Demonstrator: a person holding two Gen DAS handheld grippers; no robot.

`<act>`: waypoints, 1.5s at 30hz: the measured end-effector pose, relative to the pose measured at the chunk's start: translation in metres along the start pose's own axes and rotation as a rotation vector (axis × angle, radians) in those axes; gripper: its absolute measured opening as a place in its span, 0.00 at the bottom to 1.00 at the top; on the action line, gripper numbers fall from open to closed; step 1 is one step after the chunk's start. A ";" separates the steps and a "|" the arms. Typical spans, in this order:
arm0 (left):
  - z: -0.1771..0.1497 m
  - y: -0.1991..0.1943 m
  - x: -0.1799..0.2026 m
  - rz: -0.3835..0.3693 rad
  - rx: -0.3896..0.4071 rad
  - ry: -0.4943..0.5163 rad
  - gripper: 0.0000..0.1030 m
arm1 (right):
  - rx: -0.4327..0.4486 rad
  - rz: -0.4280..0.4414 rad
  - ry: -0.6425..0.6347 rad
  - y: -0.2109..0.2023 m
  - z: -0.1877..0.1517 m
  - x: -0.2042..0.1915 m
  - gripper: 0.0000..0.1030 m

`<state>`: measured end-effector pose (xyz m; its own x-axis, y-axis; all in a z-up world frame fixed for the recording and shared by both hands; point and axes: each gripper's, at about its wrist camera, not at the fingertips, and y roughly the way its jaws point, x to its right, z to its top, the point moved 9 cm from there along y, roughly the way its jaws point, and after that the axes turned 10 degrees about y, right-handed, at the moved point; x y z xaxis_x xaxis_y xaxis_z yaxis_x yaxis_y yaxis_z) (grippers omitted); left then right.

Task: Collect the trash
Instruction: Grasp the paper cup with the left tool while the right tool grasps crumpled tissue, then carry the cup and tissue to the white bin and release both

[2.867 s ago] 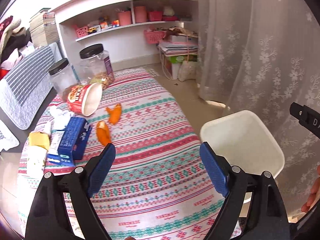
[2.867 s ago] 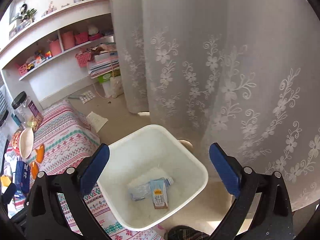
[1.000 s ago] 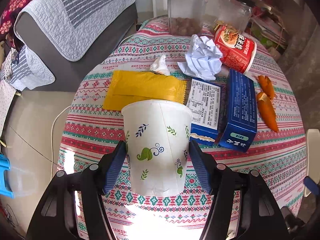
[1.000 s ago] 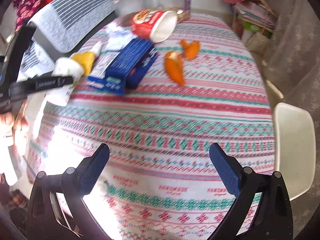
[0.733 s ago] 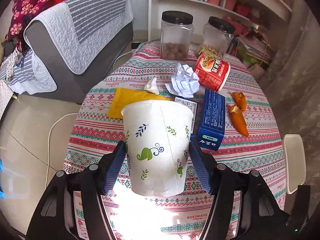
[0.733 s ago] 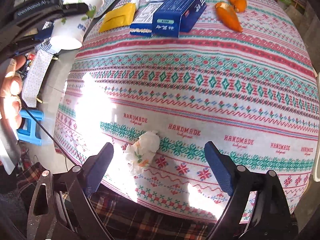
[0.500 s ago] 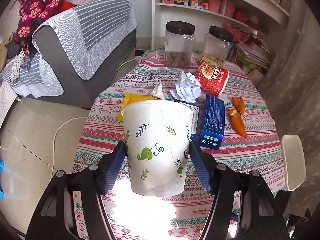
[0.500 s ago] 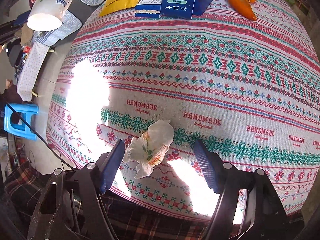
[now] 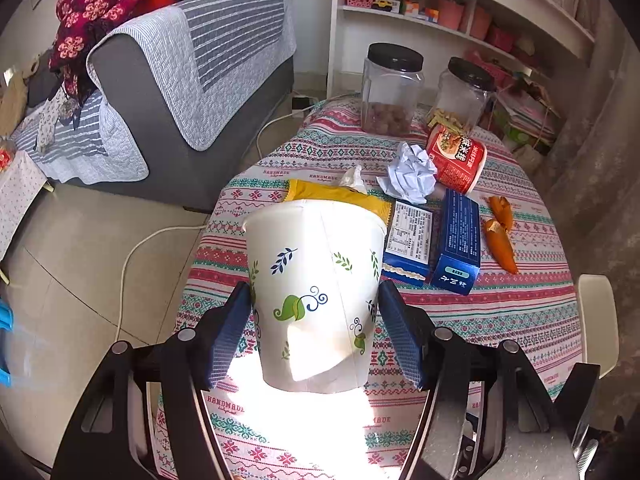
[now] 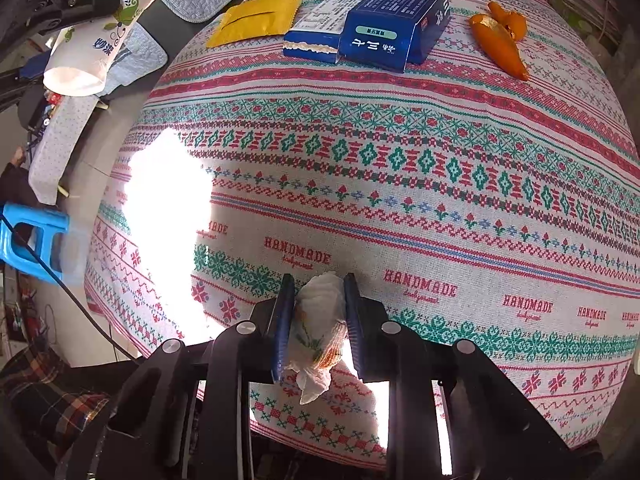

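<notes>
Your left gripper (image 9: 314, 332) clamps a white paper cup (image 9: 314, 292) with leaf print, both pads pressed on its lower wall; the cup hangs in air above the table's near-left edge, clear of the patterned tablecloth (image 10: 400, 168).

Your right gripper (image 10: 318, 316) is closing, jaws narrow, both pads against a crumpled stained tissue (image 10: 318, 324) lying on the cloth just inside the near edge.

The remaining trash sits along the far edge: yellow packet (image 10: 256, 16), two blue boxes (image 10: 394, 28) side by side and touching, crumpled white paper (image 9: 410, 174), red noodle cup (image 9: 456, 158) on its side, orange peels (image 10: 498, 42) toward the far-right. Two black-lidded jars (image 9: 392, 88) stand at the far rim.

The cloth's middle band between near edge and boxes is bare. A white bin (image 9: 596, 320) rim shows just off the right edge.
</notes>
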<state>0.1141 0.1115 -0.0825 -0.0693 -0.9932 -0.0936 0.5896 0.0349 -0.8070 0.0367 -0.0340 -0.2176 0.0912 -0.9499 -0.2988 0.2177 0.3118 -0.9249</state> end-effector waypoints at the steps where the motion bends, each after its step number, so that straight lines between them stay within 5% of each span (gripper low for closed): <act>1: 0.001 -0.001 0.001 -0.002 0.002 0.002 0.63 | 0.012 -0.001 -0.001 -0.003 0.004 0.001 0.23; 14: 0.024 -0.009 0.014 -0.039 0.056 -0.019 0.63 | 0.143 0.008 0.056 -0.049 0.048 0.021 0.23; 27: 0.050 -0.016 0.033 -0.022 0.136 -0.037 0.63 | 0.412 -0.015 0.070 -0.134 0.119 0.057 0.23; 34: 0.062 -0.022 0.069 0.062 0.222 0.053 0.63 | 0.520 -0.028 0.140 -0.152 0.139 0.096 0.23; 45: 0.083 -0.032 0.161 -0.032 0.326 0.138 0.63 | 0.651 -0.160 0.171 -0.192 0.145 0.162 0.23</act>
<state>0.1513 -0.0585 -0.0232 -0.1868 -0.9681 -0.1671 0.8094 -0.0553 -0.5847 0.1505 -0.2449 -0.0540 -0.1336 -0.9582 -0.2531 0.7595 0.0651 -0.6472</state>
